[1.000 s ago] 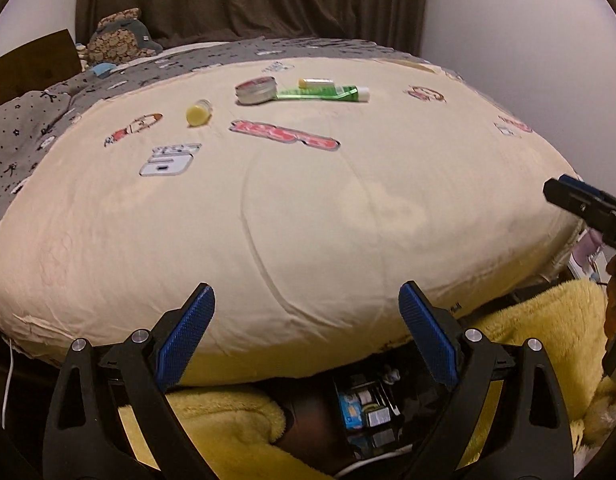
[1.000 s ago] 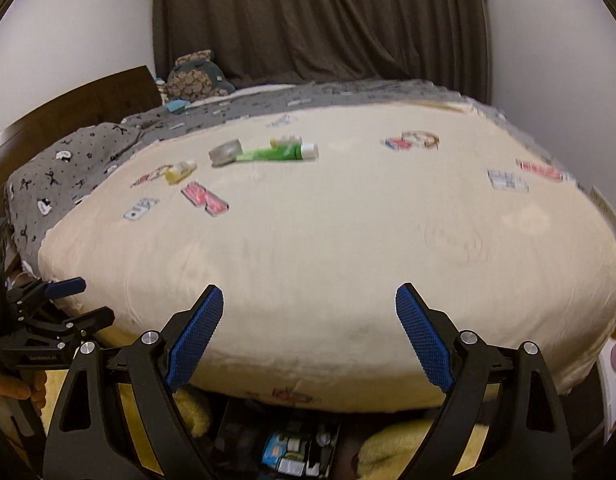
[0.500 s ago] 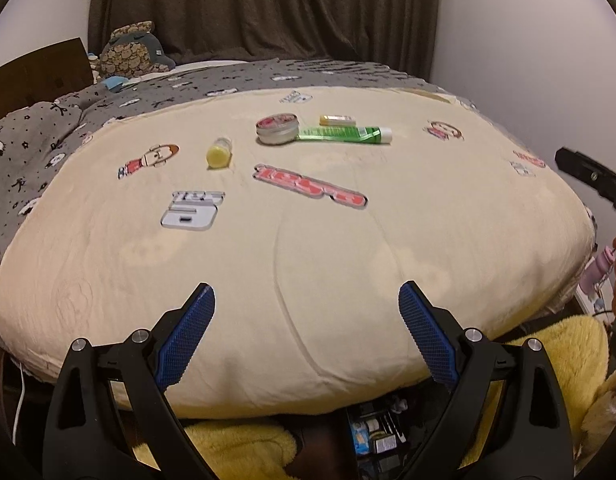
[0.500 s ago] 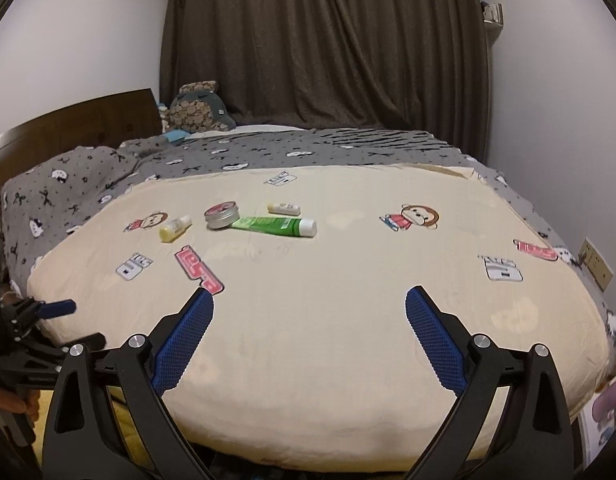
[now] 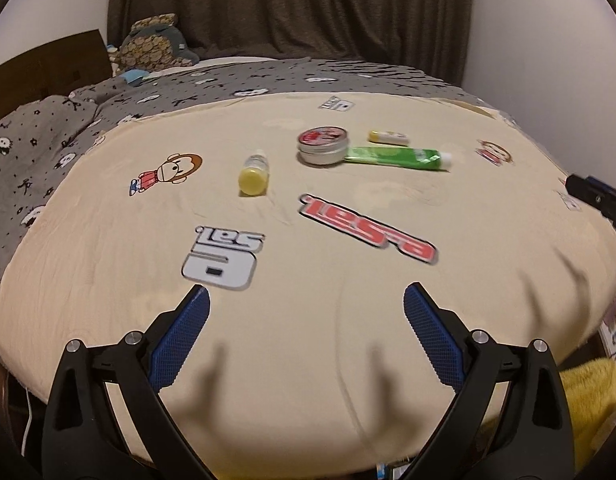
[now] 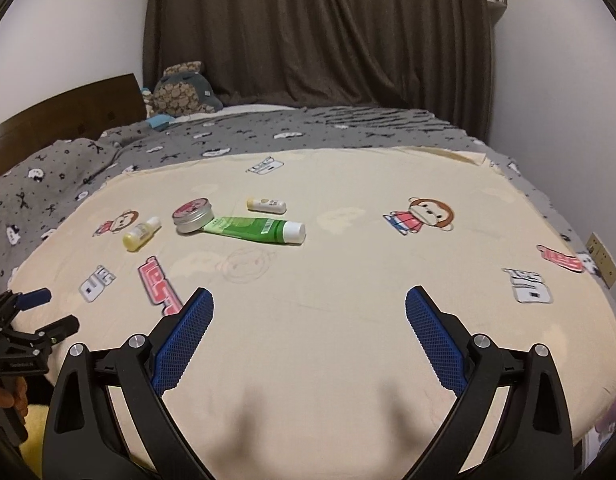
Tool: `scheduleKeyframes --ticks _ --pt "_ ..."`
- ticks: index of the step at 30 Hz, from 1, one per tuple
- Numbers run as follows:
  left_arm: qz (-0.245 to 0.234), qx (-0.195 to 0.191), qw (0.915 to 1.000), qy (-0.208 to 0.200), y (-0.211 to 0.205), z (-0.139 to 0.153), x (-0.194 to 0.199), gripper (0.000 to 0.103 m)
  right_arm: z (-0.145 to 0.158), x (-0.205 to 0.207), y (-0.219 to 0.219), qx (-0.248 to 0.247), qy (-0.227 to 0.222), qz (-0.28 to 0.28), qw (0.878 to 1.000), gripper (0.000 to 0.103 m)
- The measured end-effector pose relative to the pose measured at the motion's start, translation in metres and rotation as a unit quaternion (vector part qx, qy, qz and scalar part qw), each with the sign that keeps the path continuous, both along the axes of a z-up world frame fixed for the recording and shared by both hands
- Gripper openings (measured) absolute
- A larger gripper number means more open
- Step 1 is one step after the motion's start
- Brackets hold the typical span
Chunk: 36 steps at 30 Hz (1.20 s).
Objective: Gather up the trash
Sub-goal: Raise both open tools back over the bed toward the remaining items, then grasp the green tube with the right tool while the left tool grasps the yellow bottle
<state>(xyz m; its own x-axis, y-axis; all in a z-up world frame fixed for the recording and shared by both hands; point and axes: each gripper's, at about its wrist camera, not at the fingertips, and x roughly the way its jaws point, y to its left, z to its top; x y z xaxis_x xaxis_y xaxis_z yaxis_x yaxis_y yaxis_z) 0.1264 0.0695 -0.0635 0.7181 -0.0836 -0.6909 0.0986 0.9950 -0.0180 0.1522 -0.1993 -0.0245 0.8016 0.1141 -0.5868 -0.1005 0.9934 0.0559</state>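
At the bottom of each wrist view, the left gripper (image 5: pixel 306 308) and right gripper (image 6: pixel 309 310) are seen spread wide, nothing between the jaws. Four items are counted farther up the cream blanket (image 5: pixel 308 360): one yellow bottle (image 5: pixel 253 171), one round tin (image 5: pixel 323 145), one green tube (image 5: pixel 395 157) lying crosswise, one small stick (image 5: pixel 388 137). The left gripper is judged nearer.

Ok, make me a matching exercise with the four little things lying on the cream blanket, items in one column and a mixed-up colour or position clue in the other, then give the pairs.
Items
1. round tin
2. green tube
3. small yellow bottle
4. small yellow and white stick

Clues
A. lies alone beside the monkey print
B. white cap
C. red patterned lid
D. farthest back, behind the tube

Pairs: 1-C, 2-B, 3-A, 4-D
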Motion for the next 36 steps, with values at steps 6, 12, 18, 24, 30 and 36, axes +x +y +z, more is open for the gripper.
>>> scheduleKeyframes --ticks 6,12,18,24,30,36 --pt "0.021 0.007 0.9997 0.007 0.013 -0.005 0.044 0.092 -0.022 0.048 0.012 -0.008 0.028 0.009 1.000 0.097" --pt "0.034 0.011 0.9993 0.011 0.022 -0.005 0.084 0.092 -0.039 0.099 0.037 -0.028 0.049 0.043 0.997 0.097" --pt "0.040 0.017 0.9987 0.027 0.028 -0.012 0.126 0.089 -0.049 0.142 0.066 -0.073 0.051 0.081 0.993 0.097" --pt "0.051 0.013 0.9974 0.049 0.033 -0.024 0.168 0.085 -0.063 0.176 0.087 -0.111 0.072 0.119 0.984 0.097" --pt "0.048 0.008 0.9964 0.069 0.030 -0.037 0.197 0.075 -0.080 0.206 0.092 -0.112 0.110 0.138 0.978 0.097" --pt "0.041 -0.007 0.9953 0.088 0.030 -0.048 0.207 0.054 -0.084 0.208 0.092 -0.079 0.133 0.180 0.972 0.069"
